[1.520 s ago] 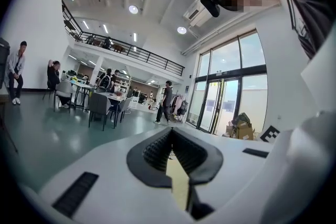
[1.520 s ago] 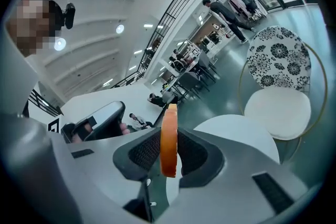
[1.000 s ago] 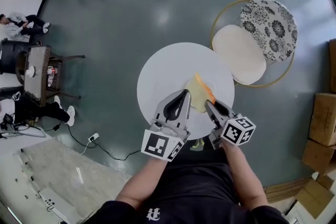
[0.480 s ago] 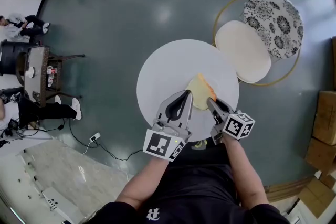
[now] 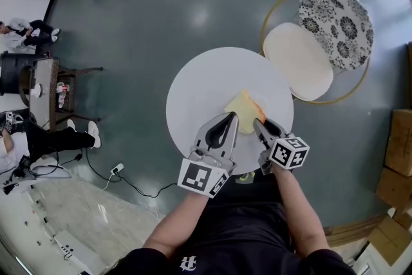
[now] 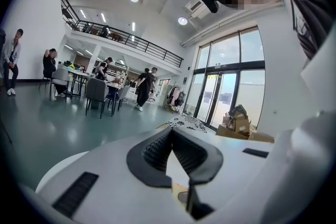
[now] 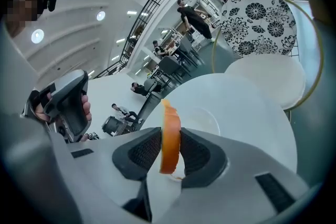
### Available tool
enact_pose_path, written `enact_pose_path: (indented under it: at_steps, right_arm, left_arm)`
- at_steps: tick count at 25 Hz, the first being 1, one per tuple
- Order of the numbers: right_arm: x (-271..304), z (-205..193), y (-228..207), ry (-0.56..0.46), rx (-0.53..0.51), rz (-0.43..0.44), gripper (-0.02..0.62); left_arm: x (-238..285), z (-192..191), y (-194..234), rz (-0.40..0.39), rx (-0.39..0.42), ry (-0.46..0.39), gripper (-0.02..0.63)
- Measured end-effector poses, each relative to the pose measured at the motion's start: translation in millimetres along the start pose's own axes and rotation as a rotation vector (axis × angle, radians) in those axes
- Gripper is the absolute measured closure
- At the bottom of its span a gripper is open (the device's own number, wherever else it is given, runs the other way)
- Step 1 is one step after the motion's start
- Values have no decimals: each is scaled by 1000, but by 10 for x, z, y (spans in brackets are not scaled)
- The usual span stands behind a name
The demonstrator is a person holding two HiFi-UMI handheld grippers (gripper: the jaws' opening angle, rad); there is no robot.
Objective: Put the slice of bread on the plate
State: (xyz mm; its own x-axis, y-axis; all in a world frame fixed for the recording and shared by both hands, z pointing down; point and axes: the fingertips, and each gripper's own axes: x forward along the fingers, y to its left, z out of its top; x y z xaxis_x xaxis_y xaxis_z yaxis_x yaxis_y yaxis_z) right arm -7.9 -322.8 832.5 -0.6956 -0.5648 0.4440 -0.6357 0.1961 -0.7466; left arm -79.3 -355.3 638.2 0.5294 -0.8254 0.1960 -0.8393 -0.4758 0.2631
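A: State of the right gripper (image 7: 169, 131)?

B: Clamped on the slice of bread (image 7: 170, 141), one pad on each face. Stands on edge between them, orange crust showing, poking past the jaw tips.

A: And the plate (image 7: 206, 119)?

B: Just ahead of those tips and lower, a faint circle on the round white table (image 5: 193, 90). Cannot tell whether touching the bread or not.

A: The left gripper (image 5: 229, 118)?

B: Closed tip to tip, nothing between. Hangs just left of the right gripper, tips near the bread.

A: Room for moving?

B: Bare tabletop ahead and to the left of both grippers, out to the far rim. Near rim beneath their rear ends. Tighter to the right: just past the table's edge, a white cushioned stool (image 5: 297, 62) and a patterned stool (image 5: 335, 17) inside a gold ring (image 5: 262, 38). Cardboard boxes (image 5: 399, 151) farther right, well apart. Open green floor (image 5: 161, 9) well beyond, ahead and left.
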Motion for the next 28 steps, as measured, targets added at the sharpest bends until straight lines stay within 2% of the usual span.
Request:
enact_pose_path:
  at_steps: [15, 19, 24, 28]
  right_arm:
    - [9, -52, -240, 20, -123, -181, 468]
    - [-19, -49, -290, 38, -176, -232, 411]
    - [-137, 77, -264, 17, -194, -254, 400]
    - [-287, 309, 21, -10, -236, -220, 400]
  left_arm:
    - [34, -105, 22, -6, -3, 27, 600]
    - [21, -89, 12, -6, -5, 31, 600]
    - [-8, -58, -30, -7, -6, 42, 600]
    - [-51, 71, -112, -12, -1, 50, 600]
